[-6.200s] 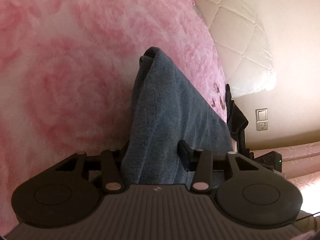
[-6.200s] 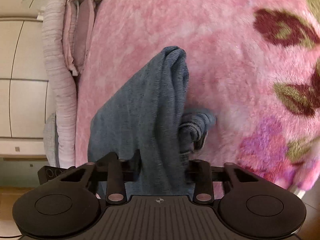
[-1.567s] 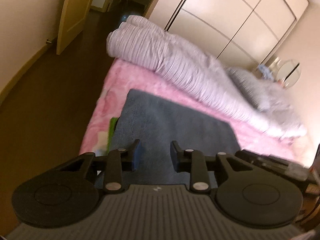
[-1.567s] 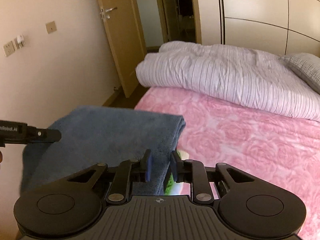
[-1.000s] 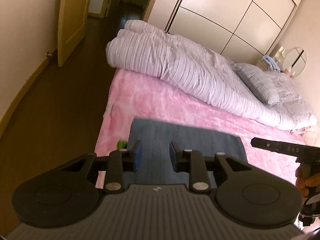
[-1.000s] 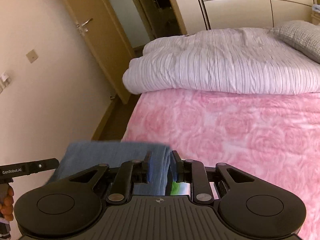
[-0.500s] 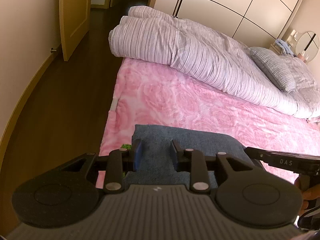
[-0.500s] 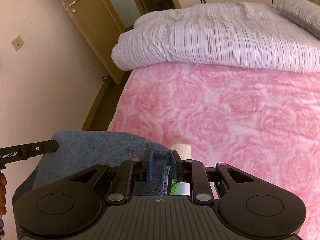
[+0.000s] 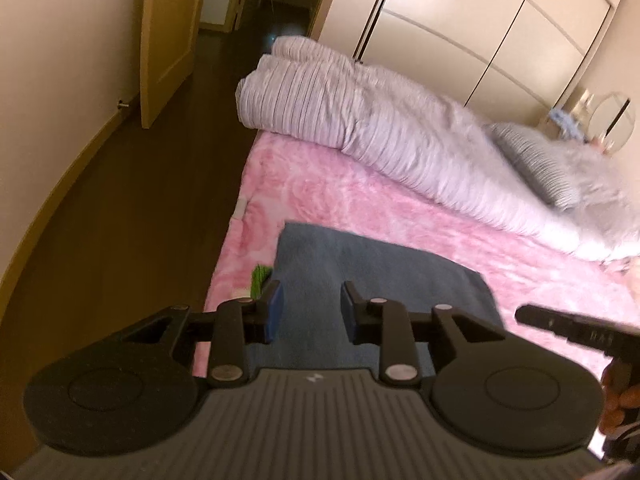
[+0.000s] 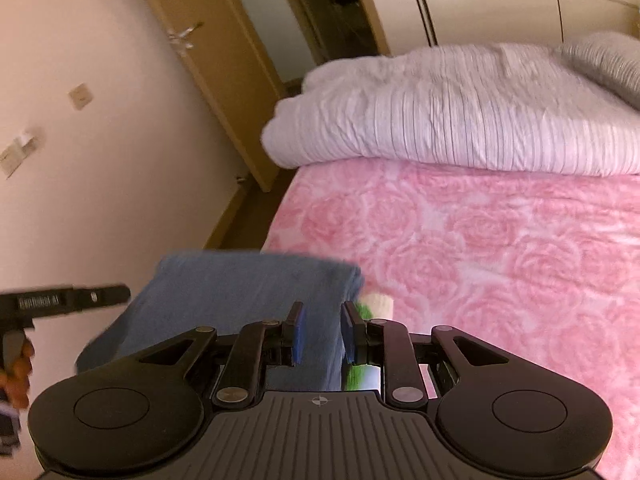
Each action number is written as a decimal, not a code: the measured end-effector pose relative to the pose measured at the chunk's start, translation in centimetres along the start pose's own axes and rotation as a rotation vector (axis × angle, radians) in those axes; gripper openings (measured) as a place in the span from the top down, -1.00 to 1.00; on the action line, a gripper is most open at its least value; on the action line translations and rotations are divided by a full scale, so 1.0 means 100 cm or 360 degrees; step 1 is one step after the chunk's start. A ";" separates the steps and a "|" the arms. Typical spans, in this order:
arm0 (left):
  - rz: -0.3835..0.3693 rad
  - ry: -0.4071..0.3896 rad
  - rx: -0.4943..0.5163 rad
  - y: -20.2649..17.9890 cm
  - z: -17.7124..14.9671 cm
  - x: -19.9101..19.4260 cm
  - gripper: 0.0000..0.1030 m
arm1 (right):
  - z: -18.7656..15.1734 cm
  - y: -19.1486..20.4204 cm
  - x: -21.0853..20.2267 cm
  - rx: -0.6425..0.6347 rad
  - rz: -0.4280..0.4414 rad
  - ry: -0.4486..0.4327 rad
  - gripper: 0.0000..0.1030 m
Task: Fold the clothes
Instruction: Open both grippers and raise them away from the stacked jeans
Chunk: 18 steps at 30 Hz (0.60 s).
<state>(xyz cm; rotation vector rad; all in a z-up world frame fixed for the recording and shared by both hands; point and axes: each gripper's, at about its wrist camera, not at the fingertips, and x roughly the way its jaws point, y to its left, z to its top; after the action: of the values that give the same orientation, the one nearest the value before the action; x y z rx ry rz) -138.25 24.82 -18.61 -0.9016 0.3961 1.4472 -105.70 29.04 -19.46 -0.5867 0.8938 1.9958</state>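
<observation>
A folded blue-grey garment lies flat on the pink rose-patterned blanket near the bed's corner. It also shows in the right wrist view. My left gripper is open and empty above the garment's near edge. My right gripper is open and empty over the garment's right end. Each gripper's finger shows in the other view: the right one and the left one. The image is motion-blurred.
A rolled striped lilac duvet and a grey pillow lie along the far side of the bed. Dark wood floor and an open door are left of the bed. White wardrobes stand behind.
Both grippers let go of the garment, which now lies folded on the blanket. Over the last half second both jaws have opened wider and the grippers have drawn back slightly.
</observation>
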 end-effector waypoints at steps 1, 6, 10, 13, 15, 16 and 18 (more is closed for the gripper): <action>-0.0017 0.0002 0.0007 -0.002 -0.009 -0.011 0.51 | -0.009 0.003 -0.011 -0.0016 0.0017 0.0006 0.56; -0.0064 0.0040 0.0076 -0.016 -0.058 -0.044 0.51 | -0.056 0.025 -0.046 -0.0096 0.0062 0.0081 0.56; 0.0025 0.0107 0.0154 -0.020 -0.099 -0.040 0.46 | -0.074 0.035 -0.041 -0.0130 0.0058 0.0182 0.56; 0.0073 0.0101 0.0140 -0.015 -0.114 -0.038 0.43 | -0.089 0.041 -0.031 -0.0174 0.0047 0.0252 0.56; 0.0104 0.0096 0.0131 -0.012 -0.124 -0.036 0.40 | -0.099 0.048 -0.028 -0.0223 0.0024 0.0258 0.56; 0.0107 0.0091 0.0128 -0.011 -0.127 -0.035 0.39 | -0.104 0.049 -0.027 -0.0240 0.0012 0.0256 0.56; 0.0114 0.0086 0.0132 -0.011 -0.132 -0.034 0.38 | -0.110 0.047 -0.022 -0.0229 -0.0006 0.0269 0.56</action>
<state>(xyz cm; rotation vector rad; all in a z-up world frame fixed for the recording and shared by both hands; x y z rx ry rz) -133.94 13.07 -24.06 -0.8682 0.5297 1.4633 -107.75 17.62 -23.23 -0.8483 0.8524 2.0416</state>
